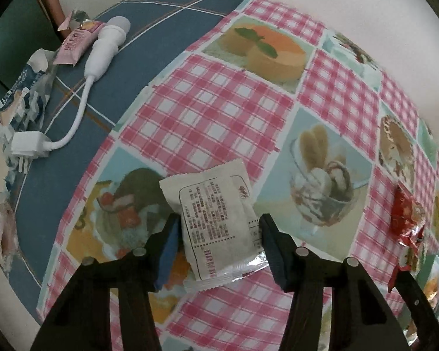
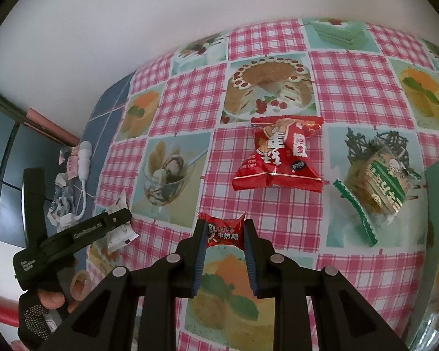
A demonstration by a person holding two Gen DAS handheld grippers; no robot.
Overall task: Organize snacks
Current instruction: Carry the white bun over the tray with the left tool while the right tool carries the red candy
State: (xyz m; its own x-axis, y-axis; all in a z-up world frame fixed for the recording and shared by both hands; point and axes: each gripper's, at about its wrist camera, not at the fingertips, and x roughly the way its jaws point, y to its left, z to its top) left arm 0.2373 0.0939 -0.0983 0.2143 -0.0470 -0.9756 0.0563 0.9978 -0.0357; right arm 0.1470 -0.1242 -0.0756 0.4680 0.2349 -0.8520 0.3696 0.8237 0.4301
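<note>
Left hand-held gripper (image 1: 219, 234) points steeply down at the surface (image 1: 219, 102), jaws part-open and straddling a white snack packet (image 1: 216, 219); pads sit just beside its side edges, can't tell if they press on it. The packet lies flat, printed back up, long axis running away from the camera, slightly tilted left, crimped end far, clear seal end near. Right hand-held gripper (image 2: 224, 234) is clamped narrow on a small red candy (image 2: 225, 231), its long axis across the jaws, twisted wrapper ends at the pads. Beyond it a big red snack bag (image 2: 278, 158) lies flat, text upside down from the right wrist view, long axis roughly left-right. A green-and-clear wafer pack (image 2: 377, 181) lies to the right of that, axis diagonal. A pale green container edge (image 2: 433, 204) shows at far right; contents yellowish, blurred, can't identify. On the blue part of the cloth: white plug adapter with cable (image 1: 102, 49), pink snack bar (image 1: 76, 44), crumpled blue-white wrapper (image 1: 20, 93), clustered together. A gloved hand (image 2: 41, 307) holds the left tool.
</note>
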